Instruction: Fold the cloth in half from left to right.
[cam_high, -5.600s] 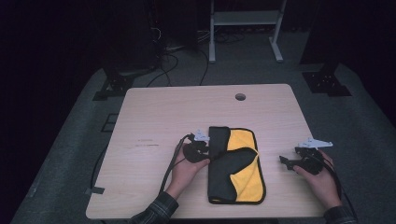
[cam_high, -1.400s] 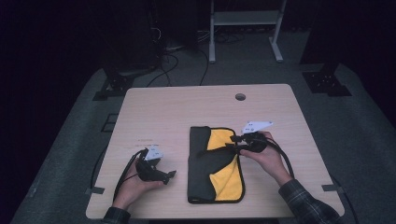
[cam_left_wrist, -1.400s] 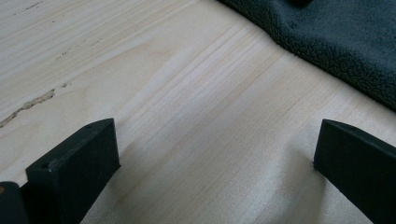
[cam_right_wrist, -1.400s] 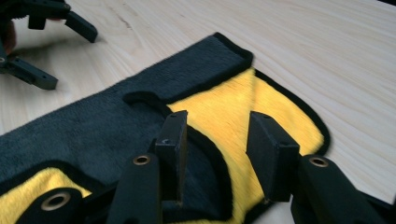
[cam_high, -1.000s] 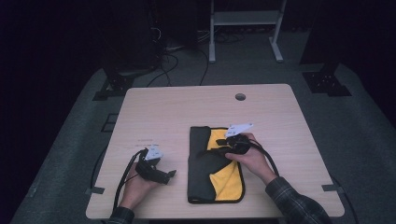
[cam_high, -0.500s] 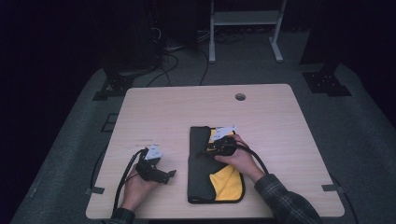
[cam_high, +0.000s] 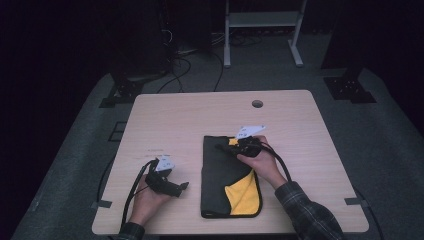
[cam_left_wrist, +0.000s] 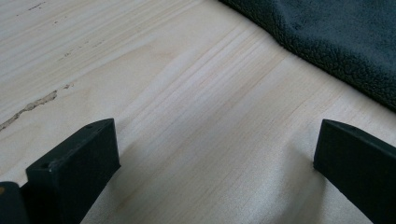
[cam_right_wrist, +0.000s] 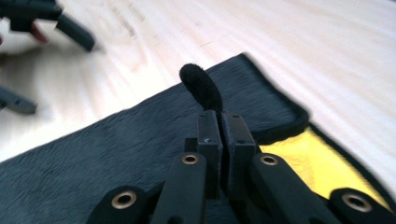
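A cloth (cam_high: 220, 172), dark grey outside and yellow (cam_high: 243, 196) inside, lies folded on the wooden table (cam_high: 190, 115). My right gripper (cam_high: 229, 147) sits over its far end, where its jaws have just been closing on a pinch of the dark layer. In the right gripper view the gripper (cam_right_wrist: 220, 117) is shut on a raised fold (cam_right_wrist: 200, 87) of cloth (cam_right_wrist: 116, 154), with yellow lining (cam_right_wrist: 317, 163) to the right. My left gripper (cam_high: 181, 187) rests open on the table left of the cloth. Its view shows the gripper (cam_left_wrist: 215, 172) over bare wood, the cloth edge (cam_left_wrist: 336, 42) beyond.
A round cable hole (cam_high: 257, 103) sits near the table's far edge. Beyond the table, a metal stand (cam_high: 260, 30) and cables (cam_high: 175, 65) are on the dark floor. Bare wood extends left, right and behind the cloth.
My right hand has moved left across the cloth, from its right edge to its far middle, and its jaws have shut on the dark layer. The left hand has stayed put.
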